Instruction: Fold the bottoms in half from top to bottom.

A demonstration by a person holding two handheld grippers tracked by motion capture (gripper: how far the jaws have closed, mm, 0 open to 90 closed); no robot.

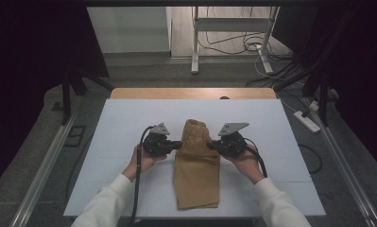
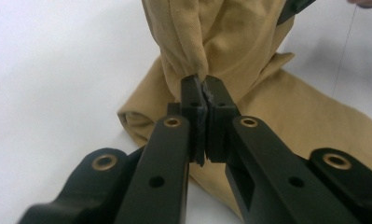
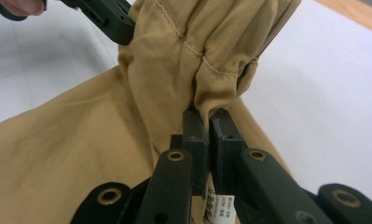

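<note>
Both your left gripper (image 1: pixel 179 144) and right gripper (image 1: pixel 210 145) pinch the far end of the tan shorts (image 1: pixel 197 175) raised mid-table (image 1: pixel 120 123), near end lying flat; fold about halfway, laying over and smoothing left.

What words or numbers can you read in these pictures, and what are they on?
Small white tag sewn on the tan garment, showing between the right gripper's jaws: it bears tiny print, too small and blurred to read.
Nothing else here carries words, numbers or signs.
</note>
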